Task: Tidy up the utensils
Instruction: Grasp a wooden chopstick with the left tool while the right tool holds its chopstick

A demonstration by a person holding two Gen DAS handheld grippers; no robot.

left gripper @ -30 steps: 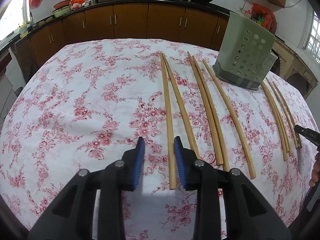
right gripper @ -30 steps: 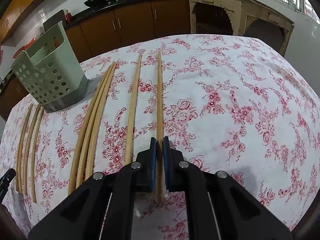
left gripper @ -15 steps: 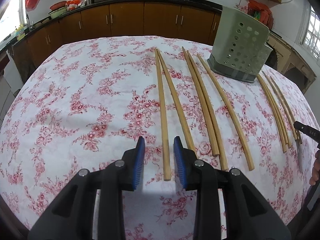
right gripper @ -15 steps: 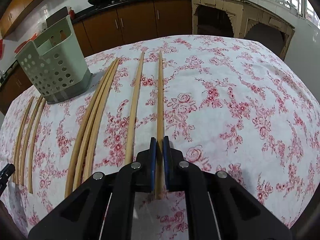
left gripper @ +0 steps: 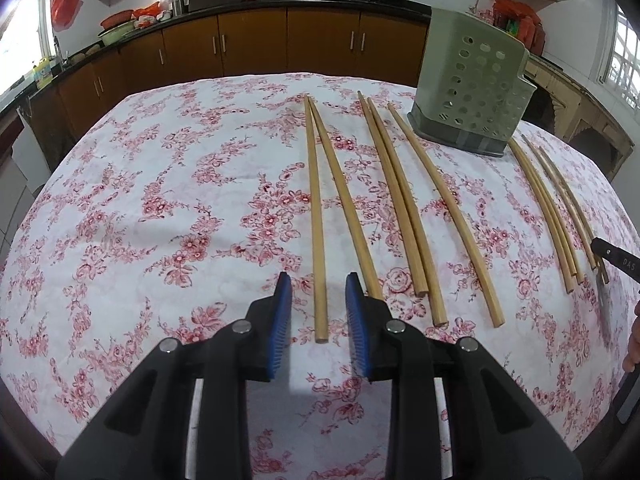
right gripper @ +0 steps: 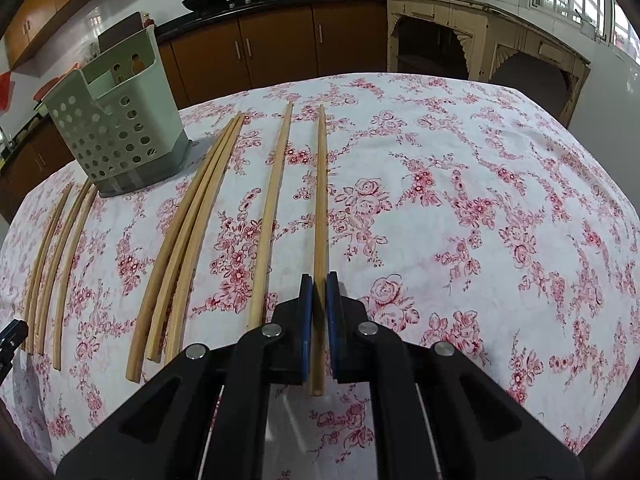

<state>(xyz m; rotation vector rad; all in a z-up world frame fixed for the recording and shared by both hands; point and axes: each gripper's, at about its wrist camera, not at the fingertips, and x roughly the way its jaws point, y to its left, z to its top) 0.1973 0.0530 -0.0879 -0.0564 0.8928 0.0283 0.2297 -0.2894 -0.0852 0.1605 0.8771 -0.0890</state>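
Long wooden chopsticks lie side by side on the floral tablecloth (left gripper: 160, 220), running front to back. In the left wrist view my left gripper (left gripper: 318, 282) is open, with the near end of the leftmost chopstick (left gripper: 316, 208) midway between its blue pads (left gripper: 282, 320) and touching neither. In the right wrist view my right gripper (right gripper: 319, 278) is shut on the near end of the rightmost chopstick (right gripper: 321, 184), whose butt sticks out behind the pads. A pale green perforated utensil holder (left gripper: 472, 92) (right gripper: 116, 120) stands upright at the back of the table.
More chopsticks (left gripper: 404, 208) (right gripper: 188, 232) lie in loose groups on both sides of the holder. A black tool part (left gripper: 614, 259) and a hand (left gripper: 634, 344) show at the right edge of the left view. Brown cabinets (left gripper: 248, 40) and a cream side table (right gripper: 480, 36) stand behind.
My left gripper has shifted a little, so the leftmost chopstick now lies mid-gap instead of close to the right pad. The right gripper stays shut on its chopstick.
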